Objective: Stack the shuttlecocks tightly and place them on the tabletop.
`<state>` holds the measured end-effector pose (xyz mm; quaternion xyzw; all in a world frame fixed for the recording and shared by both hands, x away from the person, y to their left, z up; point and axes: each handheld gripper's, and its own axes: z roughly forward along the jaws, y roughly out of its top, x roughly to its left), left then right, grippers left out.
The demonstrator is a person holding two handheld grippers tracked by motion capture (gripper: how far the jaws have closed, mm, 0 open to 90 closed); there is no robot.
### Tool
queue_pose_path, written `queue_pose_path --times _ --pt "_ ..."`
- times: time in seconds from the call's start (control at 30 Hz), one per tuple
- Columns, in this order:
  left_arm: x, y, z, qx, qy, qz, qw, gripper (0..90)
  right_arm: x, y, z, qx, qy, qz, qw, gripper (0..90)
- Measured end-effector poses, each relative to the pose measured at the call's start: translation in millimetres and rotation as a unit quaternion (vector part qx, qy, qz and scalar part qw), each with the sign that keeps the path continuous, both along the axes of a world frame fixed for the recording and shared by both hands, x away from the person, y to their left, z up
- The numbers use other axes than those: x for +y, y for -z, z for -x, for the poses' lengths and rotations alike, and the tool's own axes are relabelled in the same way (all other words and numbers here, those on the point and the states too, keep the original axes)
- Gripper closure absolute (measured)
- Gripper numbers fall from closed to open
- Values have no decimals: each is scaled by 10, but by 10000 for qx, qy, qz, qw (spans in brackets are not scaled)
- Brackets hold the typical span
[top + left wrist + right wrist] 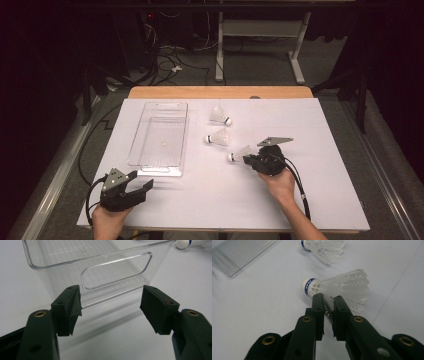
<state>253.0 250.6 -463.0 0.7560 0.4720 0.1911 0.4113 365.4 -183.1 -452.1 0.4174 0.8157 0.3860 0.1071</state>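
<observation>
Right tongs pinch the nearest shuttlecock; left tongs sit spread before the clear bin.

Taking the clear bin (159, 138) as landmark: the left tongs (134, 189) rest on the white desk (215, 200) just off the bin's near end, jaws spread wide with nothing between them, facing the bin's handle cutout. To the right of the bin's near end, the right tongs (328, 305) are pressed onto the skirt of the nearest shuttlecock (337, 287), which lies on its side on the desk with its blue-banded cork pointing toward the bin. Farther along, a second shuttlecock (218, 138) lies just beside the bin's right wall, and a third shuttlecock (220, 116) lies to the right of the bin's far end.
</observation>
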Motion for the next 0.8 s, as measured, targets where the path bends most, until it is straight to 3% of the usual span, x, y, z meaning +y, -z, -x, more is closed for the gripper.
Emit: queue_pose_path --times 0.27,0.8 --pt "9 -5 -2 -4 -12 -11 10000 337 -4 7 -11 64 -74 4 10000 895" --pt "3 3 -9 7 -15 -51 10000 337 2 -42 18 184 -328 -85 9993 900"
